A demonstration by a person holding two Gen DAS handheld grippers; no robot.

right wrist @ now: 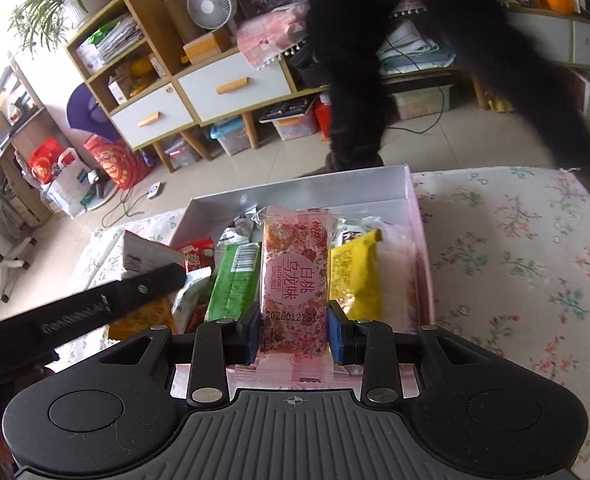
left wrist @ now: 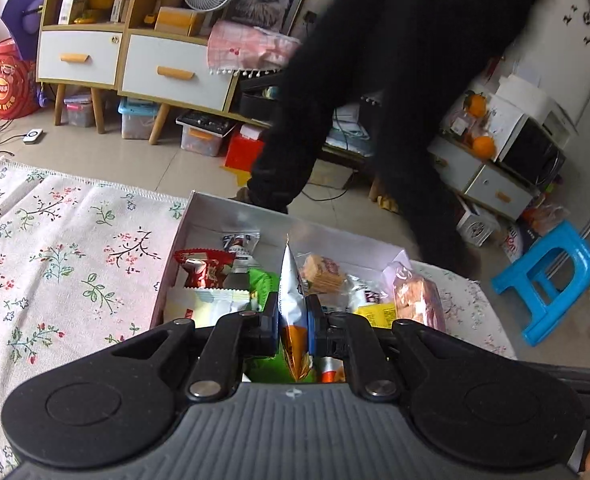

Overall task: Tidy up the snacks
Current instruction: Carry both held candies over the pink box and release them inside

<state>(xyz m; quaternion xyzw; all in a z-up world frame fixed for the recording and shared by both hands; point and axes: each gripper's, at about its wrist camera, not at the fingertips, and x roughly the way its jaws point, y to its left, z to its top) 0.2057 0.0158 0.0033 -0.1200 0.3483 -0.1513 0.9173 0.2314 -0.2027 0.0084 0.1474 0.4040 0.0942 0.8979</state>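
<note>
Gripping two packets at once, both over the white box (right wrist: 409,190) on the floral-cloth surface (left wrist: 55,248). Left claw (left wrist: 293,320) clamped on a white-and-orange foil packet (left wrist: 291,300), pinched edge-on w/ thin side up, blue pads (left wrist: 312,326) hard against both faces; prob held that way because the bag is slim & slips in vertical between neighbours. Right claw (right wrist: 293,336) closed on a pink peach-oolong bar (right wrist: 295,276), pads at its lower end, long axis pointing away, label up; grip low on the wrapper leaves most of the bar free to lay down flat. Bar lines up beside green packet (right wrist: 233,280) on one side, yellow packet (right wrist: 355,276) on the other, so likely being slotted into that row, parallel w/ the rest. Box already holds several snacks: red foil candy (left wrist: 203,268), pale yellow-white sachet (left wrist: 209,300), clear-wrapped biscuits (left wrist: 322,274), brown cake in clear wrap (left wrist: 415,296); items mostly side by side, front half fuller, back part of box still bare. Cannot tell if either packet touches the box contents yet. Left tool's black arm (right wrist: 115,300) crosses the right view's lower left, close to the row, so some risk of claws crowding each other. Person in dark trousers (right wrist: 355,80) stands beyond the box, blurred. Judgement: late in placing, release not yet done.
</note>
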